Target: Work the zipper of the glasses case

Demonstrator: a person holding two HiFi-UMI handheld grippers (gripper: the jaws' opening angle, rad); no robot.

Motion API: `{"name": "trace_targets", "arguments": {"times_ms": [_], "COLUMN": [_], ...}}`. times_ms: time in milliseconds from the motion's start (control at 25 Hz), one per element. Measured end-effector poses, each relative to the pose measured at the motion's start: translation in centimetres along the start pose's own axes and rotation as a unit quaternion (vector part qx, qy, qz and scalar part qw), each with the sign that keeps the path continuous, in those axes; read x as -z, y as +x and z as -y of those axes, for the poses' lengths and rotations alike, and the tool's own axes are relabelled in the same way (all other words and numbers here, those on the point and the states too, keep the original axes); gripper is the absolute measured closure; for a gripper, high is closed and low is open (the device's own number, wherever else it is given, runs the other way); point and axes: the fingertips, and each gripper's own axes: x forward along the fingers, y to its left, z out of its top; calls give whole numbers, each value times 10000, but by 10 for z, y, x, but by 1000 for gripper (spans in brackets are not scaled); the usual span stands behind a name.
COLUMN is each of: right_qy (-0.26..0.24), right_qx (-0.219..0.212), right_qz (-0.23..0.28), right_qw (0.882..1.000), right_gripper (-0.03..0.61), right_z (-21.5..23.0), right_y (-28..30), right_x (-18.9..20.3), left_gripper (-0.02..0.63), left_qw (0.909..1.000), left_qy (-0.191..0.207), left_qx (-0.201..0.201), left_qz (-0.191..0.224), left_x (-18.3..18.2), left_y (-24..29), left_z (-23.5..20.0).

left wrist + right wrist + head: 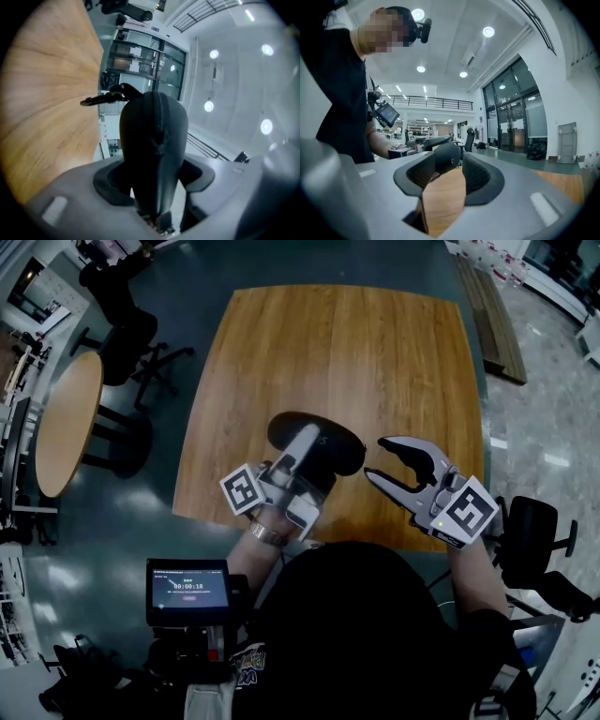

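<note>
The square wooden counter point(356, 352) fills the middle of the room, with a round table point(66, 423) and an office chair point(141, 352) off to its left. The person stands at the near edge with both arms out over the wood.

The black case point(333, 442) sits over the near part of the counter, lying left to right. I cannot tell whether it rests on the wood. The left gripper point(305, 454) has its jaws wide and clamped around the case's left half.

The right gripper point(375, 457) is just right of the case. Its jaws are part open and nothing is pressed between them. Its tips are right at the case's rounded right end.

The zipper point(160, 112) runs along the case's top edge.
</note>
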Motion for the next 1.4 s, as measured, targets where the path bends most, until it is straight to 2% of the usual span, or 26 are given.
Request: {"name": "trace_targets", "arguments": {"times_ms": [40,80,200,280,360,480,600,720,800,920,1160,1280,1400], "right_qy": [-4,-31,-203,-28,167,298,1091,2020,2253,2437,2602,2754,3041], "right_qx": [29,55,56,-259,-680,-901,-1063,-1238,-1297,-1280,-1115,-1183,-1397], "right_qz": [-17,-73,-222,-71,179,435,784,1239,1372,1459,1498,1648,1774], "right_qw": [10000,10000,9995,9996,9974,9945,9852,9636,9558,9502,9473,9397,9255], "right_gripper": [417,411,413,411,411,413,414,434,489,546,552,554,555], "right_z": [-3,-5,-8,-14,-19,-19,-19,-17,-18,-18,-12,-10,-12], "right_y": [0,1,2,-2,-12,-14,-6,-5,-7,-11,-11,-15,-15], "right_x": [2,6,12,5,-2,-5,-6,-9,-9,-7,-5,-10,-15], "left_gripper": [357,356,356,356,356,356,356,356,356,356,356,357,357], "left_qw": [9998,9996,9973,9939,9923,9915,9894,9879,9884,9892,9862,9800,9702], "left_qy": [-145,-239,-538,-609,-527,-537,-609,-598,-551,-385,329,646,1064], "left_qx": [50,96,457,758,850,914,1066,1179,1173,1154,1229,1460,1825], "left_qz": [114,137,-201,-522,-734,-756,-779,-810,-788,-819,-1058,-1188,-1185], "left_x": [-4,-5,4,13,19,18,16,19,19,21,22,26,27], "left_y": [-1,-1,0,1,1,1,1,1,2,1,0,-1,0], "left_z": [1,1,12,24,29,31,35,37,37,36,43,53,71]}}
